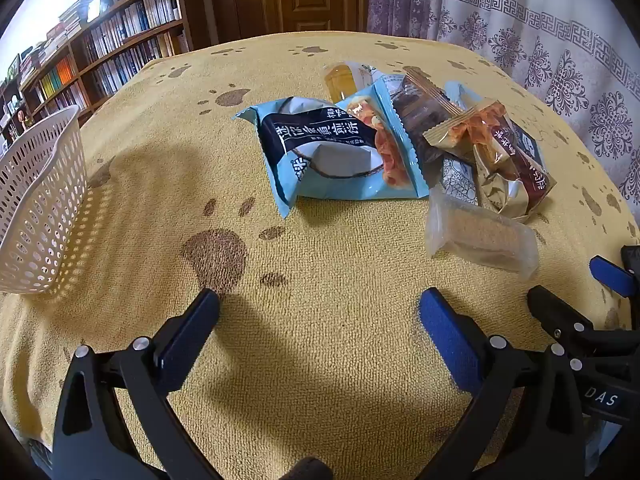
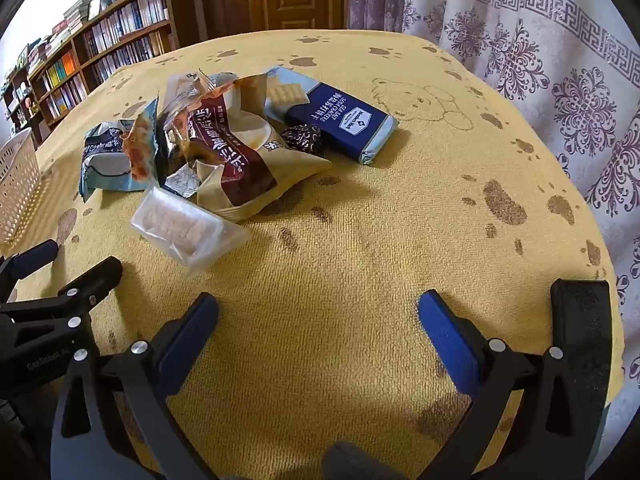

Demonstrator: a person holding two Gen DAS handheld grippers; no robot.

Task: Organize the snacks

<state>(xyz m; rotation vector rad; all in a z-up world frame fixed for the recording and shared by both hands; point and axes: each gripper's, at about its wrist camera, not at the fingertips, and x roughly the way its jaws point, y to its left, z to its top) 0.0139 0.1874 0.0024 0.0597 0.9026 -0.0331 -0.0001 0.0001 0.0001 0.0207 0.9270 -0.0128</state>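
Yellow terry cloth with brown paw prints (image 1: 312,264) is covering the surface, and the snacks are all sitting in one pile toward the far side. Readable stuff: the navy pack (image 2: 344,124) is showing "SEA SALT SODA CRACKERS" with a Member's Mark logo, lying at the pile's right edge. A light blue bag (image 1: 320,148) and a maroon-and-cream bag (image 2: 240,156) are carrying Chinese lettering I can't make out. A clear-wrapped bar (image 1: 480,236) is lying nearest the grippers. The white perforated basket (image 1: 40,208) is standing off to the left, apart from the pile. Both the left gripper (image 1: 320,312) and right gripper (image 2: 318,312) are hovering with jaws spread wide, gripping nothing; "GenRobot" is printed on the left one.
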